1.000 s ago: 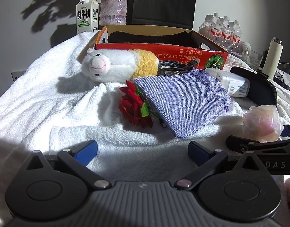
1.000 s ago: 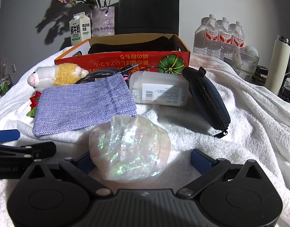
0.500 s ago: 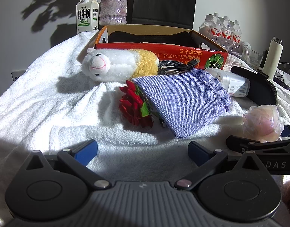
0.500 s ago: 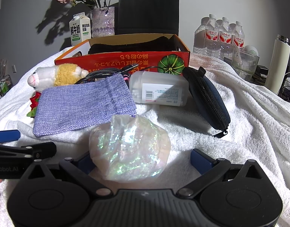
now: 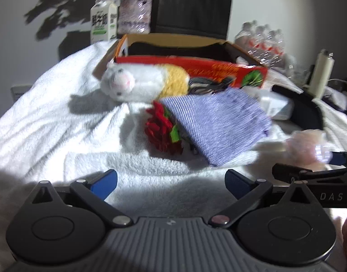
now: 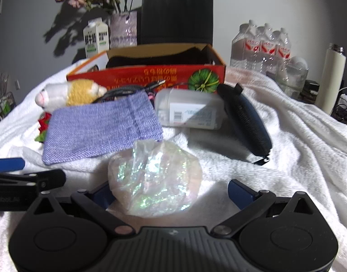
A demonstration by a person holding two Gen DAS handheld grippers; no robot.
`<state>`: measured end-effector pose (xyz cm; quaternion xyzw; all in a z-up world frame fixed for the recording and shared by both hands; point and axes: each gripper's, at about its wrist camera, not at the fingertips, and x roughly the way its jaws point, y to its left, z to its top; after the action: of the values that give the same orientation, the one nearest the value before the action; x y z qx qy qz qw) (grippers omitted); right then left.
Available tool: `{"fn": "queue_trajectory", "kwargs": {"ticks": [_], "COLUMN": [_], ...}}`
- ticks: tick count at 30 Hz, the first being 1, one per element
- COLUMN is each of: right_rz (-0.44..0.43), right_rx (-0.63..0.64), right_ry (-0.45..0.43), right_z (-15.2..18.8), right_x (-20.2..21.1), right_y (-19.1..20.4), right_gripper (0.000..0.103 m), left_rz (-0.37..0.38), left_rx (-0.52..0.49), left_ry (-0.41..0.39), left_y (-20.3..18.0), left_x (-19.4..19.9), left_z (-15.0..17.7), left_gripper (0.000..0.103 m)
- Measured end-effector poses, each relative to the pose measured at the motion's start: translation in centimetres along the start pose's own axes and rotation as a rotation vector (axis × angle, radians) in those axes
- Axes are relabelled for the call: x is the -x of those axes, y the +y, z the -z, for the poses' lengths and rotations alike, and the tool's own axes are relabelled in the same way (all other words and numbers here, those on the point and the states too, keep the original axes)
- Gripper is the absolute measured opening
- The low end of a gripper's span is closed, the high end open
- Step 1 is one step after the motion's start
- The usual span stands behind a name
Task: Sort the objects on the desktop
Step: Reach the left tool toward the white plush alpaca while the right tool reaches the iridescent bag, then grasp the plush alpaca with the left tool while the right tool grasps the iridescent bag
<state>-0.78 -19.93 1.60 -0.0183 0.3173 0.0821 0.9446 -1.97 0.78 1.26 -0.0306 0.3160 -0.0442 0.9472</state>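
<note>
On the white towel (image 5: 48,122) lie a plush alpaca (image 5: 137,83), a red fabric flower (image 5: 162,131), a purple cloth pouch (image 5: 218,124), a coiled cable (image 5: 207,85), a white plastic bottle (image 6: 189,111) and a dark zip case (image 6: 246,120). An iridescent crumpled wrap (image 6: 155,176) lies between the open fingers of my right gripper (image 6: 168,192), nearer the left finger. My left gripper (image 5: 171,183) is open and empty over bare towel, short of the flower. An open orange-red cardboard box (image 6: 150,77) stands behind.
Behind the box stand a milk carton (image 6: 96,38), a flower vase (image 6: 123,29) and a black paper bag (image 6: 178,13). Water bottles (image 6: 261,43), a glass jar (image 6: 293,74) and a white flask (image 6: 334,77) stand at the right.
Both cameras have shifted slightly and the left view is blurred by motion. The objects lie where they were and both grippers stay open.
</note>
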Motion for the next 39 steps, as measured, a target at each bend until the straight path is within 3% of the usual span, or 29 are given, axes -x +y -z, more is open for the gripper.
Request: {"fn": "queue_trajectory", "kwargs": {"ticks": [4, 8, 13, 15, 17, 19, 22, 24, 29, 35, 39], "right_rz": [-0.068, -0.105, -0.098, -0.098, -0.093, -0.093, -0.105, -0.104, -0.115, -0.113, -0.113], "right_rx": [0.015, 0.016, 0.047, 0.045, 0.052, 0.044, 0.021, 0.022, 0.011, -0.017, -0.024], "right_ry": [-0.06, -0.11, -0.095, -0.072, -0.053, -0.052, -0.062, -0.066, -0.073, -0.118, -0.153], "right_z": [-0.2, -0.9, -1.5, -1.7, -1.4, -1.1, -0.9, -0.8, -0.7, -0.8, -0.8], "right_x": [2.5, 3.7, 2.3, 1.5, 1.0, 0.7, 0.6, 0.5, 1.2, 3.1, 4.7], "right_y": [-0.6, -0.6, -0.2, -0.2, -0.2, -0.4, -0.8, -0.7, -0.6, -1.1, -1.2], "right_gripper": [0.102, 0.098, 0.089, 0.076, 0.065, 0.064, 0.064, 0.062, 0.051, 0.047, 0.047], "left_rz": [0.053, 0.023, 0.031, 0.035, 0.082, 0.147, 0.198, 0.22, 0.148, 0.088, 0.102], "left_rx": [0.038, 0.033, 0.156, 0.203, 0.273, 0.373, 0.418, 0.409, 0.287, 0.087, 0.018], "left_ry": [-0.064, -0.1, -0.042, -0.016, -0.004, 0.028, 0.017, -0.005, -0.054, -0.185, -0.246], "left_y": [2.3, 4.0, 6.5, 7.1, 7.9, 8.8, 9.1, 8.6, 5.8, 2.6, 1.4], "left_x": [1.6, -0.1, -5.0, -6.6, -7.6, -8.6, -8.9, -8.3, -6.2, -0.7, 3.5], "left_z": [-2.6, -6.4, -10.1, -10.8, -11.0, -10.9, -10.7, -10.8, -11.3, -11.6, -10.3], "left_gripper": [0.103, 0.103, 0.103, 0.102, 0.102, 0.101, 0.085, 0.067, 0.055, 0.054, 0.054]}}
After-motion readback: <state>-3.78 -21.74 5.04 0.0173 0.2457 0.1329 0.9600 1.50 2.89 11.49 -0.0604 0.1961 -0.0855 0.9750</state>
